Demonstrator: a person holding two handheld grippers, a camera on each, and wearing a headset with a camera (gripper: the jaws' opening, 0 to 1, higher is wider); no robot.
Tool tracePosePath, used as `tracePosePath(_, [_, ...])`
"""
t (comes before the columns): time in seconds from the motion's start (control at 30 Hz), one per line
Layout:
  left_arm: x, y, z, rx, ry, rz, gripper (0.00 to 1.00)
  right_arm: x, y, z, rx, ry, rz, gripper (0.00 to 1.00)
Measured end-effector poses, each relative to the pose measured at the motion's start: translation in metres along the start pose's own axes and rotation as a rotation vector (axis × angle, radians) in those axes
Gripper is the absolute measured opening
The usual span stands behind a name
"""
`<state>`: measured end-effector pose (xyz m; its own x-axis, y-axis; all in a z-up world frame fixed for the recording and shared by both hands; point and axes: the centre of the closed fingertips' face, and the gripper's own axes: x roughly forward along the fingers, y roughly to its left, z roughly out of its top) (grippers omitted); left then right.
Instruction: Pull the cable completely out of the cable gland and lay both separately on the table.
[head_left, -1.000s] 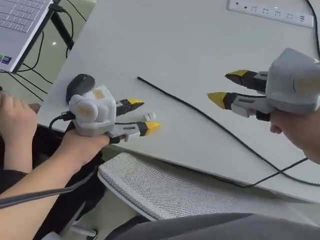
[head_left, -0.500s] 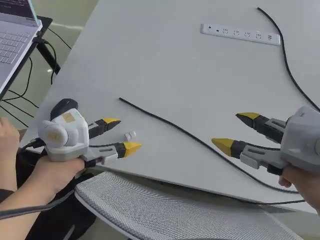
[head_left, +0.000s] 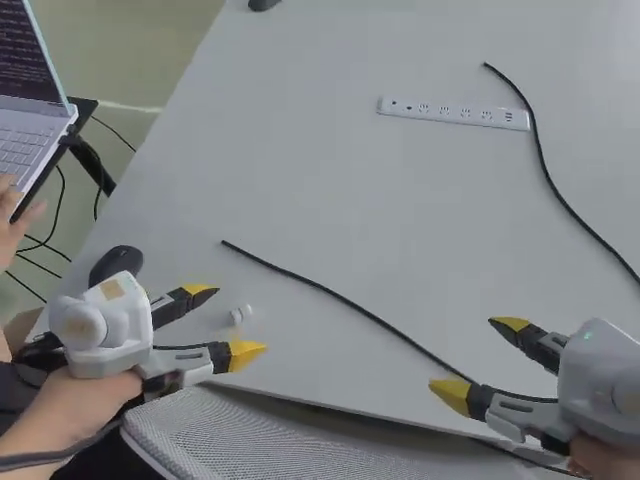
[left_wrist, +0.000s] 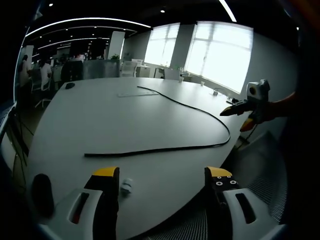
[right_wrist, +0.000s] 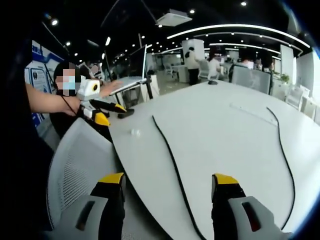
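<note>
At the far left a laptop (head_left: 28, 85) is cut off by the edge, so just a corner of its keys can be seen; near it a dark mouse (head_left: 115, 265) sits at the edge of the white table (head_left: 330, 170), half hidden behind the left gripper (head_left: 224, 321); that gripper hangs low over the near edge with its jaws wide apart and nothing in them; the cable gland (head_left: 238, 315), a tiny white bit too small to make out well, lies on the table between those two jaws, just beside one of them in the left gripper view, and whether it touches cannot be told; the black cable (head_left: 330, 295) lies on the table apart from the gland, with its bare end a little past the jaw tips; from there it runs to the right and slips out of sight behind the right gripper (head_left: 480, 358); in the left gripper view it bends round there and goes back across the table toward the power strip (head_left: 455, 113); the right gripper is partly cut off at the bottom corner, its jaws spread wide and holding nothing; a mesh chair (head_left: 250, 440) peeks out under the table edge.
</note>
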<state>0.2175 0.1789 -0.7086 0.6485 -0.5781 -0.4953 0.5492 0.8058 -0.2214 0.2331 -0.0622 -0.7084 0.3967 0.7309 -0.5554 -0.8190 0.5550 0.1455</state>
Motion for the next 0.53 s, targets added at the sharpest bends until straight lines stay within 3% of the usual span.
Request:
tracePosePath(0.23, [0.000, -0.010, 0.002, -0.027, 0.010, 0.006, 0.79, -0.003, 0.006, 0.000, 0.028, -0.012, 0.029, 0.73])
tracePosePath(0.53, [-0.004, -0.002, 0.012, -0.053, -0.030, 0.028, 0.86, 0.002, 0.024, -0.006, 0.007, 0.012, 0.088, 0.73])
